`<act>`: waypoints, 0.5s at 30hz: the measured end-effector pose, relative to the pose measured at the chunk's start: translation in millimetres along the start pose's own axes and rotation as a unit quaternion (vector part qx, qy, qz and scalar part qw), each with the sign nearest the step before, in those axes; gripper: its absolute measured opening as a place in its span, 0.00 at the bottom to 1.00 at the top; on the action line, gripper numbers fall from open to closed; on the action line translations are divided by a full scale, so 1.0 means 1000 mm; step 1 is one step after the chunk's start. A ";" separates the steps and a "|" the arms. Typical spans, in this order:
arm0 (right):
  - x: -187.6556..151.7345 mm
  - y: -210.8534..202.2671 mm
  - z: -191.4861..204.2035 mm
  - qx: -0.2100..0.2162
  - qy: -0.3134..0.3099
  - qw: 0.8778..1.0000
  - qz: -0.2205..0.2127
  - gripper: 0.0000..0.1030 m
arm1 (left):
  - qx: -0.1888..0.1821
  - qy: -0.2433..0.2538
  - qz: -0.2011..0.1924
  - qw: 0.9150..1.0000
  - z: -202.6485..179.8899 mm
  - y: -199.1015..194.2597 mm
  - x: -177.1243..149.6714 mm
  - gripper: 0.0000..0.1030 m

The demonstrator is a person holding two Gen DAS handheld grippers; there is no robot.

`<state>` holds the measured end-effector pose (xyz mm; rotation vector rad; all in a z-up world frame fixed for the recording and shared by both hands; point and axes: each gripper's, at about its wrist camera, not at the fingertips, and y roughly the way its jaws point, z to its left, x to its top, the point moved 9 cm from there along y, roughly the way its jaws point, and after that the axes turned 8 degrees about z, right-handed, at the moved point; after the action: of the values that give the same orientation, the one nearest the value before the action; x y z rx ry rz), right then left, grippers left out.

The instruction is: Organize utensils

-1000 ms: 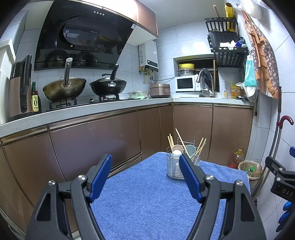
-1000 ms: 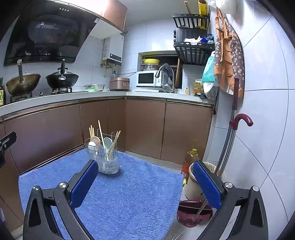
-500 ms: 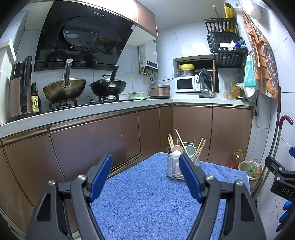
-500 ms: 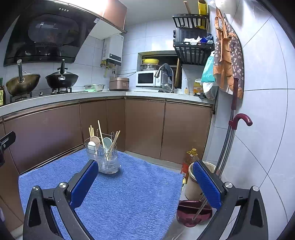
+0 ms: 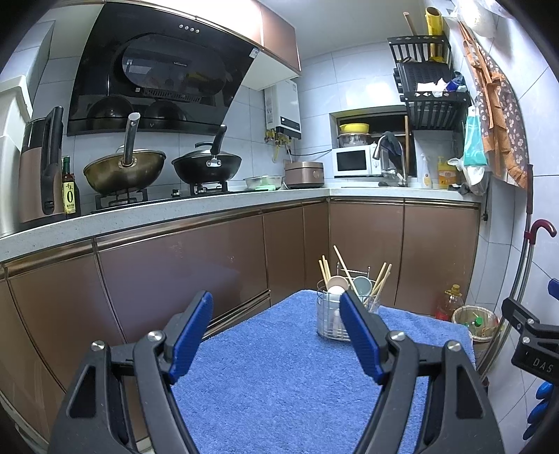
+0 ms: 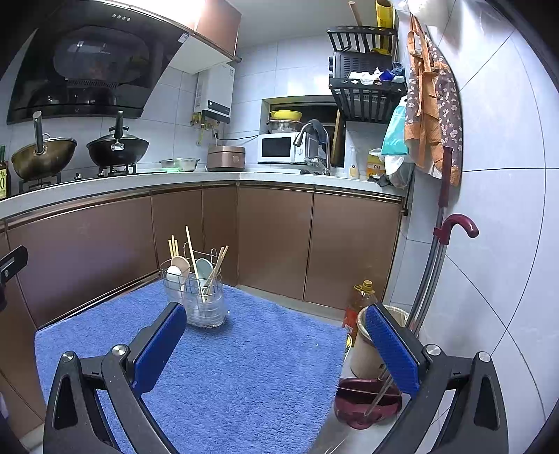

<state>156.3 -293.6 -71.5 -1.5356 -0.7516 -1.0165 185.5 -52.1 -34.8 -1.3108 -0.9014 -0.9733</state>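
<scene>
both claws wide apart, empty, above the blue towel (image 6: 244, 366)
left gripper (image 5: 276, 307) and right gripper (image 6: 276, 321) face the utensil holder (image 6: 204, 297) with chopsticks (image 6: 191, 249) and spoons (image 6: 180, 265).

Bright, cool light is coming from overhead, blowing out the ceiling by the upper cabinets (image 6: 216, 28) to glare. The glossy range hood (image 5: 157, 77) is reflecting pots and the wall tiles (image 6: 503, 125) are carrying a soft sheen. The utensil holder (image 6: 202, 297) is casting a short shadow on the blue towel (image 6: 244, 366). Fisheye distortion is bending counter edges and darkening the corners, while focus is staying sharp throughout
</scene>
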 end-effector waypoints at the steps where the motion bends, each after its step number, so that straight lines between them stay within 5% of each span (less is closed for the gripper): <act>1: 0.000 0.000 0.000 0.000 0.000 1.000 0.000 1.00 | 0.000 0.000 0.000 1.000 0.000 0.000 0.000 0.71; 15: 0.000 -0.002 0.000 0.000 0.000 1.000 0.000 1.00 | -0.001 0.001 0.002 1.000 0.000 0.000 -0.003 0.71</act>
<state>154.6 -293.1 -71.2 -1.5347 -0.7517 -1.0176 184.2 -52.2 -37.2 -1.3120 -0.8956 -0.9715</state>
